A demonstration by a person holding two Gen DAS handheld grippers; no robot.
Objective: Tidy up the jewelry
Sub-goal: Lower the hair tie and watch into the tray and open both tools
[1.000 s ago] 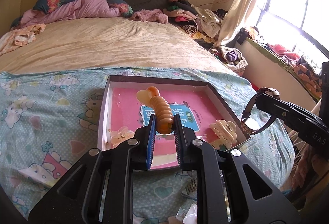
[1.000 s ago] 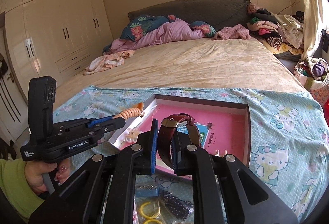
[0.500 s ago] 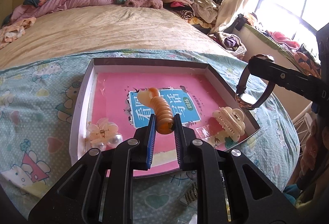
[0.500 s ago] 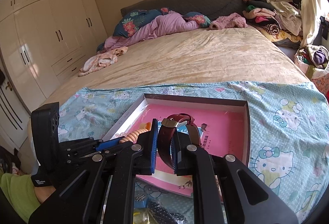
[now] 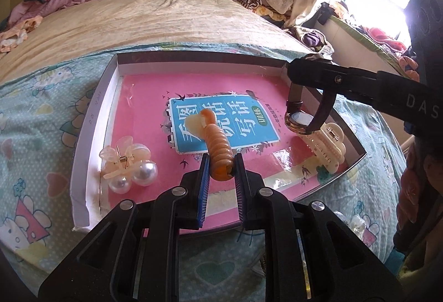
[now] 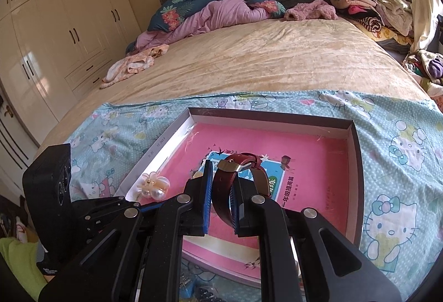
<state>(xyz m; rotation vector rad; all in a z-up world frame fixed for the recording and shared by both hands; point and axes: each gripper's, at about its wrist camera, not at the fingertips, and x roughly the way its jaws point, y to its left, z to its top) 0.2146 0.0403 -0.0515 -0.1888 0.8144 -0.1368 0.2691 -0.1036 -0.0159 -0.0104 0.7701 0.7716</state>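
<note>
Pinching a ribbed orange clip (image 5: 220, 155) by its near end, my left gripper (image 5: 220, 167) holds it over the middle of the tray (image 5: 94, 113), at frame centre. It looks like light, stiff plastic, smooth and a bit slippery, so I judge the ribbed stem the best place to grip; the pale heart at its far tip seems the part most likely to snap.

My right gripper (image 6: 221, 191) is pressed on the dark red strap of a watch (image 6: 238, 174), low in the centre of its own view. In the left view the watch hangs at right of frame, its gold case just above the cream claw clip (image 5: 325, 144); I cannot tell if they touch. The strap is soft and bends; the case is the heavy end and swings below my pads, and the glass face would scratch. Holding the strap near the buckle seems sound.

The tray is a shallow white-walled box on a cartoon-cat sheet (image 5: 41, 113), lined with a pink booklet (image 5: 224, 119). In it lie the claw clip at the right wall and a pearl flower clip (image 5: 128, 163) at the left wall, well apart. Neither held piece rests in it yet.
</note>
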